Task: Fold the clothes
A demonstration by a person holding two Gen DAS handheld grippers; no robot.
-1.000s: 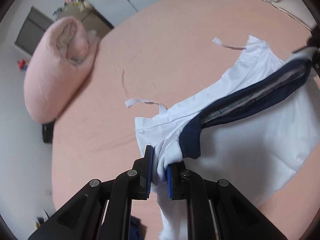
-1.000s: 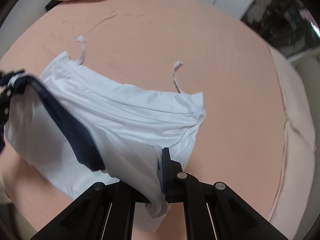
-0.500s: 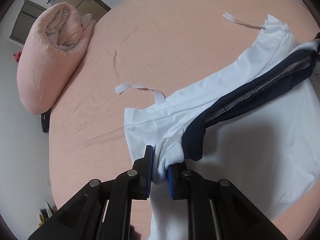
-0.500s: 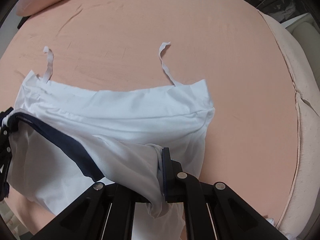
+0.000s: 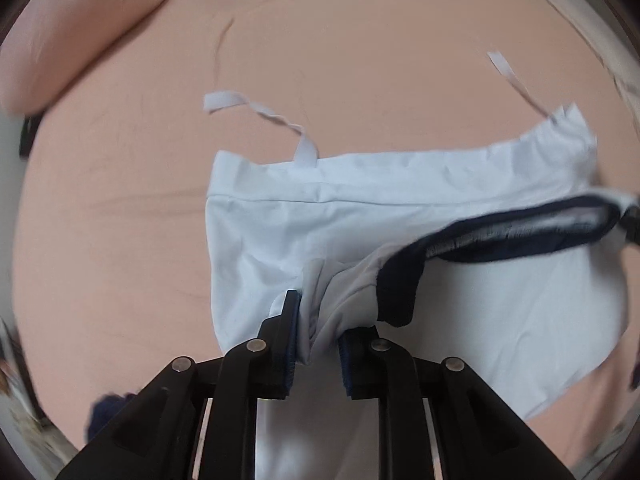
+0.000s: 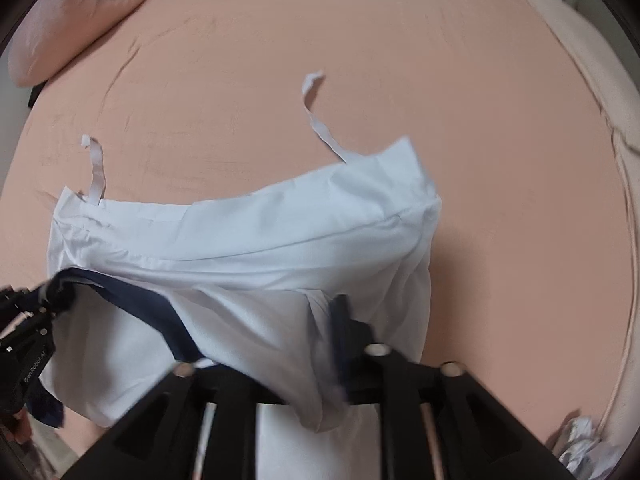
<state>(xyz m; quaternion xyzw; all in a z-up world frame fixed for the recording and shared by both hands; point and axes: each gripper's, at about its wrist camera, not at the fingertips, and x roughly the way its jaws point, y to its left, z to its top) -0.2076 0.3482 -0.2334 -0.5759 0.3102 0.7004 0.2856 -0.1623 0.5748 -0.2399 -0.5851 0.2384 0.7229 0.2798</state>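
A white garment with a navy collar band and two thin white straps lies partly on a pink bed sheet. My left gripper is shut on a bunched white edge near the navy band. My right gripper is shut on the opposite edge; cloth drapes over and hides its left finger. Both lift the near edge above the lower half. The left gripper's body shows at the left edge of the right wrist view.
A rolled pink quilt lies at the far left of the bed. A cream padded bed edge curves along the right. Crumpled white stuff sits at the lower right. Something navy lies by the left gripper.
Both grippers have carried the held edge forward over the garment. The straps and top hem now lie nearer the middle of each view. The picture is blurred by motion.
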